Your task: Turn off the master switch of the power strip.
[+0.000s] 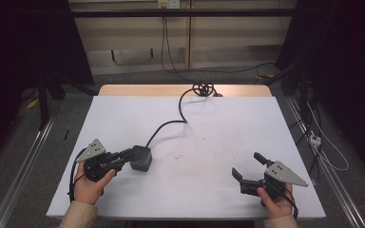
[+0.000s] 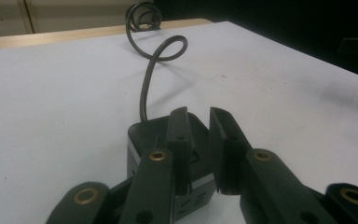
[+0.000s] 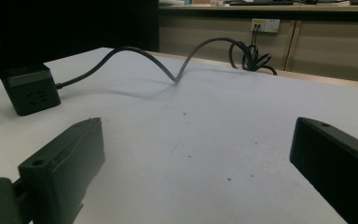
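Nearest to me the left gripper (image 2: pixel 198 140) has its black jaws drawn close over the top of the black power cube (image 2: pixel 154 135), with a narrow gap between them; whether the pads truly pinch anything on it I cannot tell. The cube sits on the white table (image 1: pixel 209 123) at its near left, its cable (image 1: pixel 171 124) snaking off to a coil at the far edge. The right gripper (image 1: pixel 245 165) rests at the near right, jaws spread wide and empty. I'd judge the grasp barely begun, the cube unlifted, everything else left
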{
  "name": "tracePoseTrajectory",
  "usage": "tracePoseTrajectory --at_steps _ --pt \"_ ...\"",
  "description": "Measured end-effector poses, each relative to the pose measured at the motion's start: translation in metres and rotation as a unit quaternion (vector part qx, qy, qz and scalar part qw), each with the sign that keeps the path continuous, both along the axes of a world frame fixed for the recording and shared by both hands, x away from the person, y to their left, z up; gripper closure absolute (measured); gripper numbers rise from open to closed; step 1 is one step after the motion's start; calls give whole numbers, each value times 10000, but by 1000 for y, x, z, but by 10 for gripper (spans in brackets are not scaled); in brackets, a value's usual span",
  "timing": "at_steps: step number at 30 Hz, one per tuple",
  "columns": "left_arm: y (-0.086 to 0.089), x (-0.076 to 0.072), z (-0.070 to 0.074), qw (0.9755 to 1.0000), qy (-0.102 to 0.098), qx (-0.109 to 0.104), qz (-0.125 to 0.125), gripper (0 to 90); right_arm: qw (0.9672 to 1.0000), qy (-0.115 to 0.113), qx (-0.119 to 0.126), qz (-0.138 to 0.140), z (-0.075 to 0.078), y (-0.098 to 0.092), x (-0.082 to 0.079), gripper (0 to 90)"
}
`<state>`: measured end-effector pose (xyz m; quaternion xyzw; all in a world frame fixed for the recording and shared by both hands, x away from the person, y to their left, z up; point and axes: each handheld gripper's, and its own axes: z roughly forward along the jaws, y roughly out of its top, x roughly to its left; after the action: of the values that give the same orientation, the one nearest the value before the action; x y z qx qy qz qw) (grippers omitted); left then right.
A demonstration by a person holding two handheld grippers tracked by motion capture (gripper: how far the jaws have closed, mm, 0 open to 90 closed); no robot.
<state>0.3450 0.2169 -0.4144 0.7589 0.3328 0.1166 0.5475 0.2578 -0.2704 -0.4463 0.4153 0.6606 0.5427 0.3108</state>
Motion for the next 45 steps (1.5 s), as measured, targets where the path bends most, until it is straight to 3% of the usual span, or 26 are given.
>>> tracePoseTrajectory --at_steps 20,45 --pt "-5 0 -1 9996 144 253 27 899 10000 -27 1 -41 1 0 1 26" --pt "-13 7 -3 9993 218 295 36 900 10000 -11 -10 -81 1 -3 -2 26"
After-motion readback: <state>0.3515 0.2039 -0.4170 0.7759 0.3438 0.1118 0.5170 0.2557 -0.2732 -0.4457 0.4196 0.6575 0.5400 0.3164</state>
